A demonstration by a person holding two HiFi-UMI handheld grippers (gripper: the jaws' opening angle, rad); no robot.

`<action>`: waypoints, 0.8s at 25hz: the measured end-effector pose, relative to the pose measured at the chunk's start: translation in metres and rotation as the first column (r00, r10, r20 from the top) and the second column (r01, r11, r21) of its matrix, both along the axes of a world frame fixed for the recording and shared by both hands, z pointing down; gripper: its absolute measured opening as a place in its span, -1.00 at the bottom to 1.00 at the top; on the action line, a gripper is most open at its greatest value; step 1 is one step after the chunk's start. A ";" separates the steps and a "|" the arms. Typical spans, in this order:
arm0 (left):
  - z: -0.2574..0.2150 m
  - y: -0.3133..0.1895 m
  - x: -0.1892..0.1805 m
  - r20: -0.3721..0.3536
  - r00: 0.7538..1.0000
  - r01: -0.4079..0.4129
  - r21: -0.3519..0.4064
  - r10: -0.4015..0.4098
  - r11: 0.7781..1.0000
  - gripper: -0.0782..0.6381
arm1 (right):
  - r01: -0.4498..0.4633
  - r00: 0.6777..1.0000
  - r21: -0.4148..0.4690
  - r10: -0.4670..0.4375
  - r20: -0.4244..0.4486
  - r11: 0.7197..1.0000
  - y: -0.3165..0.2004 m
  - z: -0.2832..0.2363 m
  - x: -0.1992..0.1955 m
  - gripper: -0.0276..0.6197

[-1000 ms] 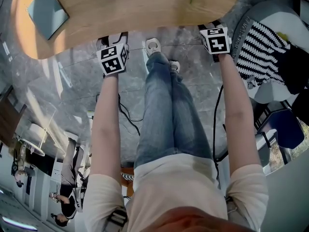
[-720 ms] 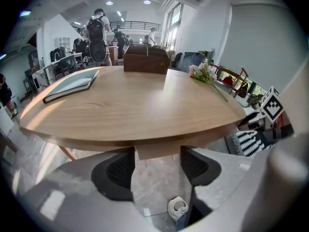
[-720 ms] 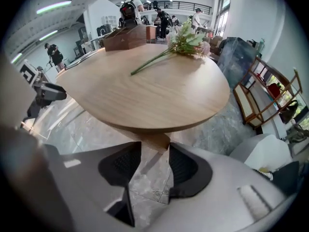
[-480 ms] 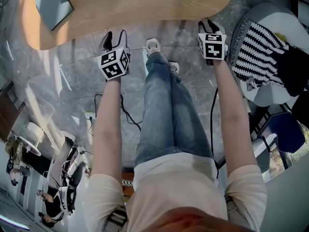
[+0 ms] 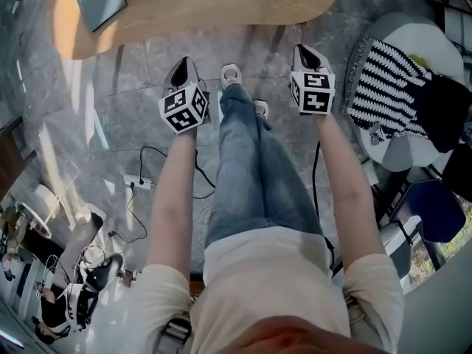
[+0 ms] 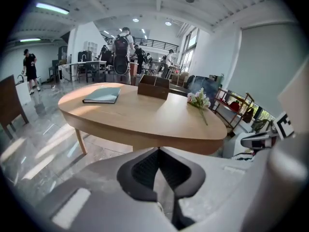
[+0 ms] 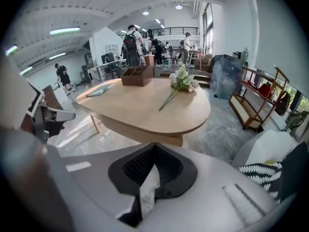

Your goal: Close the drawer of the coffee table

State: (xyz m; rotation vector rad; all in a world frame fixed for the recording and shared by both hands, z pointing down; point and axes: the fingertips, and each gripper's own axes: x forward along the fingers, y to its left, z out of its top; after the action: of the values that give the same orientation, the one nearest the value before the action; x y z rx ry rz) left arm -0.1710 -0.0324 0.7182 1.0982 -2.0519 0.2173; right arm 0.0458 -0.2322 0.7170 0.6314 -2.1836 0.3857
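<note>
My left gripper (image 5: 183, 65), jaws just clenched on nothing, hangs short of the coffee table (image 5: 221, 9), whose long edge runs across ahead of both grippers. No drawer juts out, so I judge it already pushed in. Over bare floor (image 5: 133, 72), my right gripper (image 5: 301, 51), also just clenched empty, sits equally near.

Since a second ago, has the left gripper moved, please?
Yes: the left gripper has pulled back from the edge of the coffee table toward the person, its fingers just closing on nothing.
</note>
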 end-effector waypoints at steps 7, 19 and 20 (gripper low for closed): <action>-0.085 0.019 0.067 0.008 1.000 0.024 0.088 -0.025 0.996 -0.78 | 0.002 0.989 -0.024 0.001 0.149 1.000 0.062 -0.086 0.028 -0.91; -0.190 0.040 0.128 -0.049 0.999 -0.007 0.172 0.015 0.985 -0.78 | 0.082 0.962 0.002 -0.080 0.260 0.997 0.111 -0.206 0.043 -0.91; -0.200 0.043 0.135 -0.044 0.999 -0.017 0.174 0.025 0.985 -0.78 | 0.085 0.959 0.003 -0.083 0.271 0.996 0.115 -0.216 0.046 -0.91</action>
State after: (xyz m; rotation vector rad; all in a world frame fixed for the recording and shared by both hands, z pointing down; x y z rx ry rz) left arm -0.0360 0.0107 0.5181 1.2196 -2.0484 0.0230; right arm 0.0922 -0.1171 0.5008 0.5021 -2.4585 0.4584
